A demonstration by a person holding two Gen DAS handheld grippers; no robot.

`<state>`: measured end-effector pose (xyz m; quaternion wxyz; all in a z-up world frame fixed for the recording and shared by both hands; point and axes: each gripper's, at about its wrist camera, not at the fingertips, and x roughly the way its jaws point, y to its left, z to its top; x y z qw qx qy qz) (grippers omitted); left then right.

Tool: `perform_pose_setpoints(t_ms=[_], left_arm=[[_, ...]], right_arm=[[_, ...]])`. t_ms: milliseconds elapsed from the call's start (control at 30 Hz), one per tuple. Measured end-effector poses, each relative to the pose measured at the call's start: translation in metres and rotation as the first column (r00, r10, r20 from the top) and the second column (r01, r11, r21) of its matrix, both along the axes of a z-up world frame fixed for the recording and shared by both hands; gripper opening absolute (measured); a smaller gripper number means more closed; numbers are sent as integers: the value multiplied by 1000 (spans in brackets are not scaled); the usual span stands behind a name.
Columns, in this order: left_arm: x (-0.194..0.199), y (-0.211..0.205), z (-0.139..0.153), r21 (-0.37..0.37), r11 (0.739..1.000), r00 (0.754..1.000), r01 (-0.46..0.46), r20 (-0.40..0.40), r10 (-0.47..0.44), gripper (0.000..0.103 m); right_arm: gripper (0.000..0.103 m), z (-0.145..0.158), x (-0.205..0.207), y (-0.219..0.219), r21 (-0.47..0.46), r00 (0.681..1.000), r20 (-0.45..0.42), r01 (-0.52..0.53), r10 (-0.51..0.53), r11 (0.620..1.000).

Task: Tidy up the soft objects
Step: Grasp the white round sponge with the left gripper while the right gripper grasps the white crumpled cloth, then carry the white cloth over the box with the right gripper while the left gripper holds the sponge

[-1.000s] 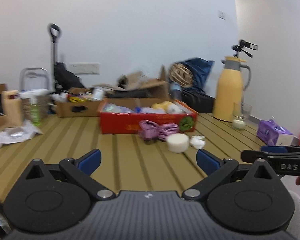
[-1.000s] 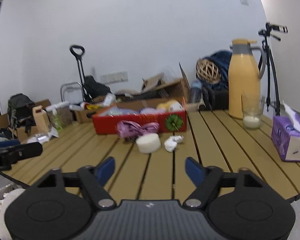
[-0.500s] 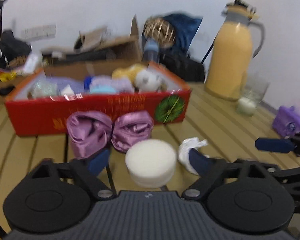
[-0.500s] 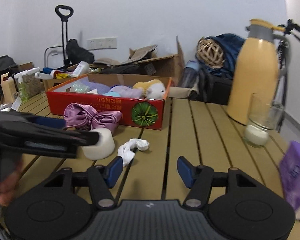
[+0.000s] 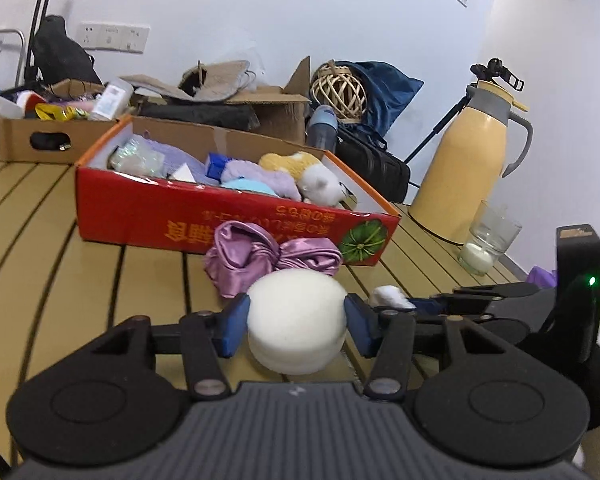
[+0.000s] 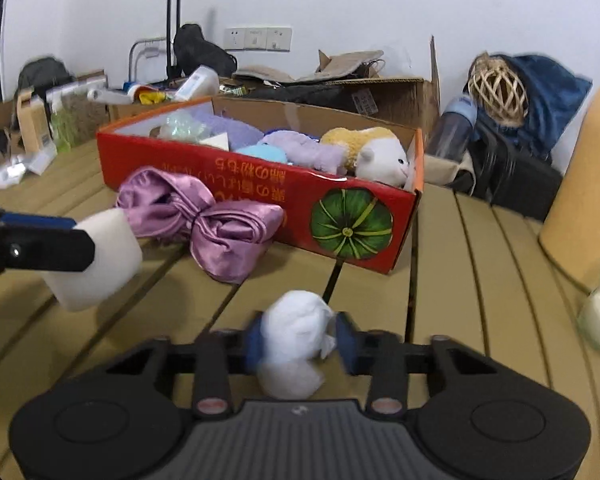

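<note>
1. Left wrist view: the left gripper (image 5: 296, 322) has its blue pads on either side of a round white sponge (image 5: 297, 326). Its jaws are closing, and both pads touch the sponge's sides.
2. That sponge sits on the slatted wooden table (image 5: 100, 280), just in front of a purple satin bow (image 5: 268, 258).
3. Right wrist view: the right gripper (image 6: 300, 342) has a crumpled white cloth (image 6: 296, 340) between its blue pads. The jaws are closing and the pads press into the cloth, which bulges above and below them.
4. The cloth lies on the table near the front corner of a red cardboard box (image 6: 260, 196), close to the green pumpkin print on the box's front.
5. The bow rests against the front wall of the red box and touches it.
6. Inside the box lie soft things: a yellow and white plush toy (image 6: 376, 152), a lilac plush (image 6: 308, 148) beside it, and a light blue item partly hidden beneath them.
7. At the left edge of the right wrist view, the left gripper's finger covers part of the sponge.
8. A yellow thermos jug (image 5: 468, 168) and a glass (image 5: 488, 240) stand on the table to the right of the box, well apart from both grippers.
</note>
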<state>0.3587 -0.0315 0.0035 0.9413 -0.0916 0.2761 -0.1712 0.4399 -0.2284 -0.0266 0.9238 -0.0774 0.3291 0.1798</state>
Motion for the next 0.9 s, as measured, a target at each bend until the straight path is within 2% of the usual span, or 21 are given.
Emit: perform_pose_setpoints(t_ms=[100,167,367,433,700,900], left_arm=[[-8,2,6,3,1000,1000,0,14,0,53],[-24,5,13,16,1000,999,-7,45,6,53],[-88,15,31,65,997,995,-29,95,23,53],[-107,18,38,65,997,994,-37,109,30,53],[-154,13,63,59,998,982,-33,189,21,53],[-152,6,68,70,997,980,-19,199,4,54]], right_arm=[[17,2,-7,-5,8,999,-14,40,-40,999],[17,10,-22,-8,44,997,5,72,-72,996],[17,45,-109,-19,203,989,70,115,-131,973],[17,54,-136,-21,224,987,82,117,-139,968],[17,84,-198,-16,226,979,173,70,-111,972],[17,89,-208,-12,238,978,184,49,-95,970]])
